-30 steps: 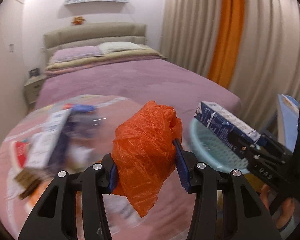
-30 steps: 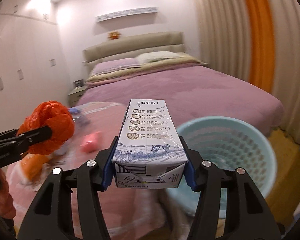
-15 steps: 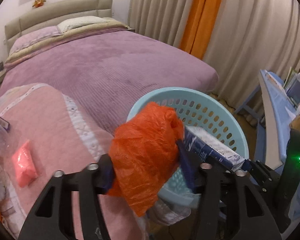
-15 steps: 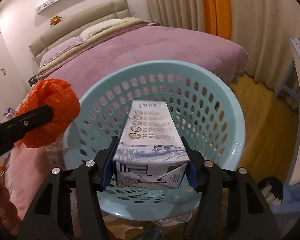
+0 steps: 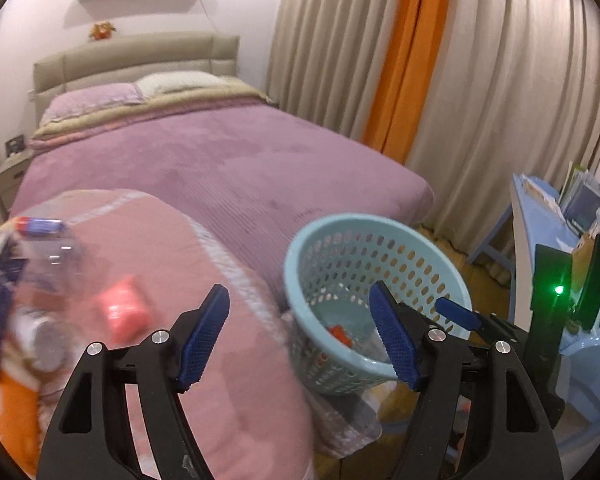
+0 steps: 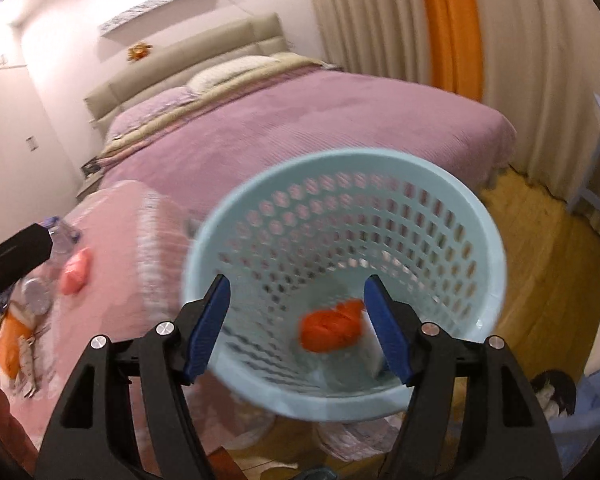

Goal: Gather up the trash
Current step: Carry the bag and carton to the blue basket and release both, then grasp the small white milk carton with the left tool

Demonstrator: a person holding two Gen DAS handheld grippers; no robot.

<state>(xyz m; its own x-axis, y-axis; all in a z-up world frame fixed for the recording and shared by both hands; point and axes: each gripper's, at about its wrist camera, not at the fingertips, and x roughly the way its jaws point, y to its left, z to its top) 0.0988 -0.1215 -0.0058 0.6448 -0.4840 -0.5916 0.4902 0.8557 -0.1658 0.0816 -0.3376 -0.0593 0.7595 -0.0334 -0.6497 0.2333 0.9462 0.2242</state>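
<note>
- Left wrist view: the left gripper point(image 5: 300, 340) is seen with jaws spreading and nothing between them. The pale blue basket point(image 5: 380, 224) is placed on the floor beside the pink blanket point(image 5: 160, 248); an orange bag point(image 5: 340, 334) is glimpsed inside.
- Right wrist view: the right gripper point(image 6: 298, 324) is held over the basket point(image 6: 496, 248), jaws widening, empty. The orange bag point(image 6: 332, 330) is lodged at the bottom beside a whitish item, blurred.
</note>
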